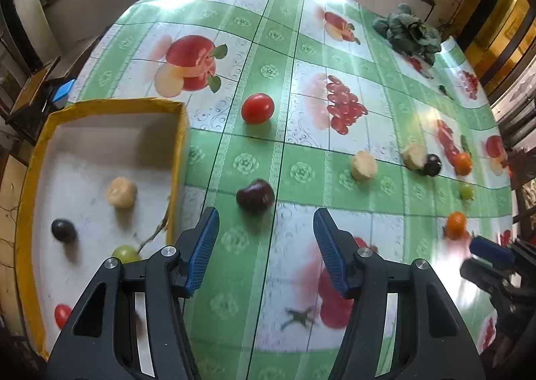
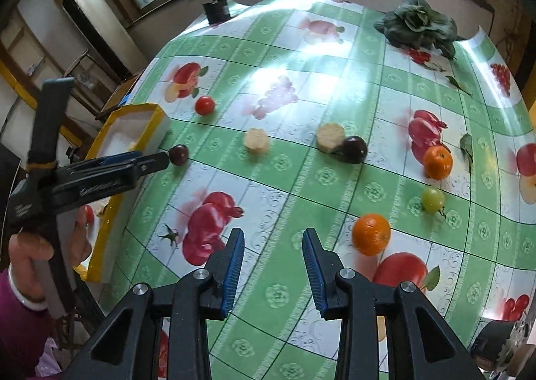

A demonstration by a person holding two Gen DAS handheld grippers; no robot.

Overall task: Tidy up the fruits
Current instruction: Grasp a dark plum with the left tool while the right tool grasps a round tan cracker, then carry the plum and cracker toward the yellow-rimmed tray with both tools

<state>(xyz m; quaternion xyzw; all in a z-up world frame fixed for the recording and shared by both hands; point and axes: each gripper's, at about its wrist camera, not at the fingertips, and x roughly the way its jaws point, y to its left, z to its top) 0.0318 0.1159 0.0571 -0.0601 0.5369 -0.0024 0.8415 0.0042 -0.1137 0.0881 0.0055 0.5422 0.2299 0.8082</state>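
My left gripper [image 1: 266,224] is open, just short of a dark plum [image 1: 255,196] on the tablecloth; it shows from the side in the right wrist view [image 2: 160,159], next to that plum [image 2: 178,154]. A yellow-rimmed box [image 1: 181,132] at left holds a beige piece [image 1: 121,192], a dark fruit [image 1: 63,230], a green grape [image 1: 125,253] and a small red tomato [image 1: 62,314]. My right gripper [image 2: 273,239] is open and empty, left of an orange [image 2: 371,234]. Loose on the table: a red tomato [image 1: 257,108], two beige pieces [image 2: 256,141] [image 2: 331,137], another plum [image 2: 354,149], a second orange [image 2: 437,161], a green grape [image 2: 432,199].
A leafy green vegetable [image 2: 418,23] lies at the far right corner. A dark pot [image 2: 217,11] stands at the far edge by the window wall. A tomato stem [image 2: 170,235] lies on the cloth. The person's hand [image 2: 30,246] holds the left gripper.
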